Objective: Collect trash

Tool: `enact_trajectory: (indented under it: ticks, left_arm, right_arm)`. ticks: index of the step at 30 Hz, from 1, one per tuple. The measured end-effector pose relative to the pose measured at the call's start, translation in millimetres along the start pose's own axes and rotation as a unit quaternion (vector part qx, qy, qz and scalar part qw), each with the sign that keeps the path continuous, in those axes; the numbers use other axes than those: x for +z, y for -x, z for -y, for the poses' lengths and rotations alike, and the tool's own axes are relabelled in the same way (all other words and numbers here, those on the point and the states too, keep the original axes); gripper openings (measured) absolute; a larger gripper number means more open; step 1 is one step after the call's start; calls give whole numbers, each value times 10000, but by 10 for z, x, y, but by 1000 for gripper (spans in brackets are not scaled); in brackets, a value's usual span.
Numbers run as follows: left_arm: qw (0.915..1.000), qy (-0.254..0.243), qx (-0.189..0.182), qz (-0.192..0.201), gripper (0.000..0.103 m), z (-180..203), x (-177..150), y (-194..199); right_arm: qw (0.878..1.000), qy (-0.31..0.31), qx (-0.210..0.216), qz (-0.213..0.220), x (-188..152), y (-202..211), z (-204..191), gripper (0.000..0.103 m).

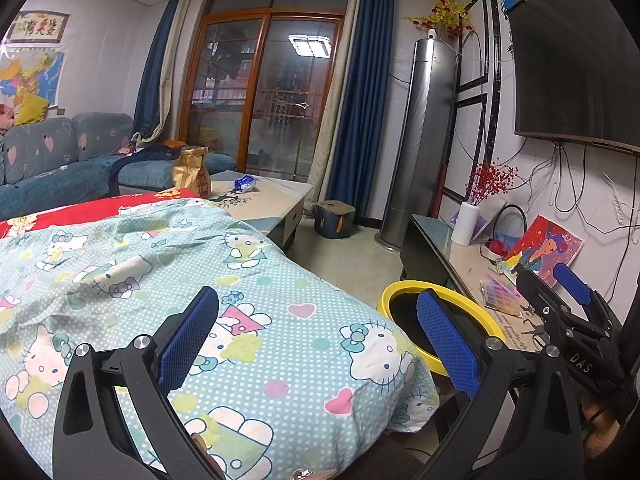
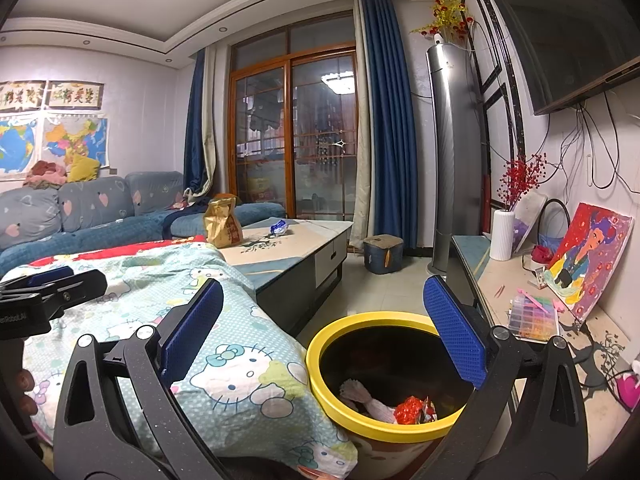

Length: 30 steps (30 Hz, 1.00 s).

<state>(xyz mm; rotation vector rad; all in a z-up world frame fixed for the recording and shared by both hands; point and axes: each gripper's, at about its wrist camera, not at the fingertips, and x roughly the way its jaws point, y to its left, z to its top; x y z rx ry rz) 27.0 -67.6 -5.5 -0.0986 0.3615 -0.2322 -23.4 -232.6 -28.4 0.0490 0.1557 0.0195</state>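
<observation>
Left claw (image 1: 320, 332) spread wide above patterned blanket (image 1: 280, 320), yellow-rimmed bin (image 1: 390, 294) beside

**Readable lettering: two marks on the gripper bodies**

In the left wrist view, at about 4 o'clock, the right gripper (image 1: 576, 292) carries white letters "DAS" on its black body. In the right wrist view, at about 9 o'clock, the left gripper (image 2: 52, 280) shows white print cut off by the edge, reading "enRobot.AI". The framed embroidery (image 2: 74, 94) at 10 o'clock bears characters too blurred to read.
</observation>
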Motion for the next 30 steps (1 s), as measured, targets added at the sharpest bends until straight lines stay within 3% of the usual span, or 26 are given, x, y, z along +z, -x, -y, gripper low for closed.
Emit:
enact_trajectory:
  ticks: [9,13,18,22,24,26,27,28,30]
  left_arm:
    - [10000,15,1,-32,97,51,-33,-21]
    - [9993,243,26,-278,97,-40,-47,-52]
    - [9970,406,472,-462,97,-441,-82,109]
    - [9865,874,1204,-680,97,-1064,-145,390]
    - [9718,1180,1896,-755,97,-1539,-200,595]
    - [9455,1541,2738,-852,97,-2093,-267,833]
    - [9286,1721,3166,-884,97,-2361,-306,962]
    - [9020,1938,3726,-999,97,-2703,-371,1126]
    - [8643,2284,4342,-1107,97,-3136,-460,1368]
  right_arm:
    - [10000,8,4,-30,2,0,-6,92]
    - [9998,15,123,-126,26,-38,-25,92]
    - [9970,-67,660,-400,162,-155,-249,93]
    - [9829,184,1735,-588,354,-271,-933,93]
    - [9677,371,2378,-750,444,-335,-1429,93]
    - [9448,543,3072,-1005,512,-410,-2093,93]
    - [9245,687,3512,-1315,515,-470,-2545,93]
    - [9072,832,3798,-1606,482,-510,-2887,92]
    - [8686,1107,4303,-2192,361,-583,-3565,92]
